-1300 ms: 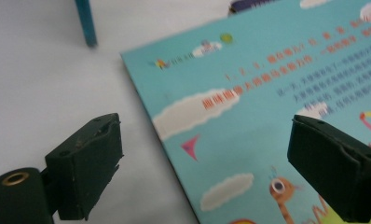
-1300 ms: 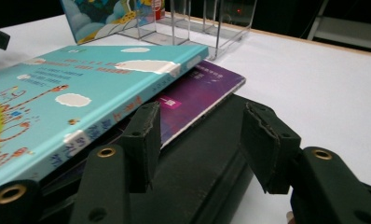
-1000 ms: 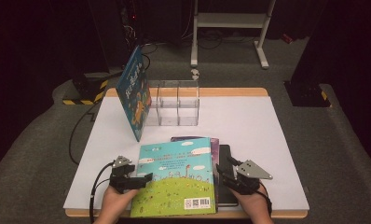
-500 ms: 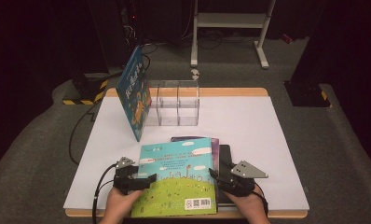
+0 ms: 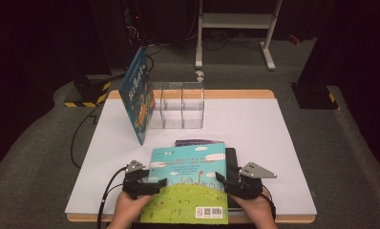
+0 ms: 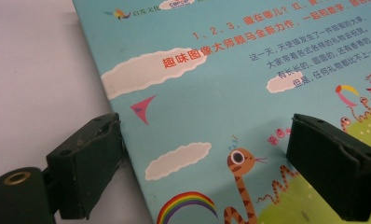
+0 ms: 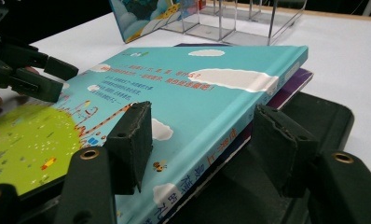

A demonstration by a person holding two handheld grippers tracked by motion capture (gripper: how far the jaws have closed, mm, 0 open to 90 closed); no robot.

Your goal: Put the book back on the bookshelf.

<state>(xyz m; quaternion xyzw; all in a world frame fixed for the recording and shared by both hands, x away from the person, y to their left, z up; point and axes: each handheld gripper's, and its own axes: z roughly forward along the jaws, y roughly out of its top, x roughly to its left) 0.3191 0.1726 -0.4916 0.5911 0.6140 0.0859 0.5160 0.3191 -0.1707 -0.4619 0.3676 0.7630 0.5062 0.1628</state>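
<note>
At the near left of the worktop [image 5: 102, 181] I have the left gripper [image 5: 155, 183] at the left edge of the picture book [image 5: 190, 186], which lies flat on top of a stack near the front edge. Its jaws are spread, one on the bare worktop against the book's edge, the other over the cover, pinching nothing. Under the book sit a purple book [image 5: 197, 142] and a black tray [image 5: 231, 157]. Far left, a blue book [image 5: 136, 95] leans against the clear divider rack [image 5: 178, 107].

On the right, the right gripper [image 5: 226, 182] straddles the book's spine edge; its jaws have just been opening and now stand apart on either side of the spine, pads clear of it.

My worry: with neither side gripping, any lift would slide the cover off the stack or drag the purple book along. If I close the right jaws too low, I could catch both books together.
</note>
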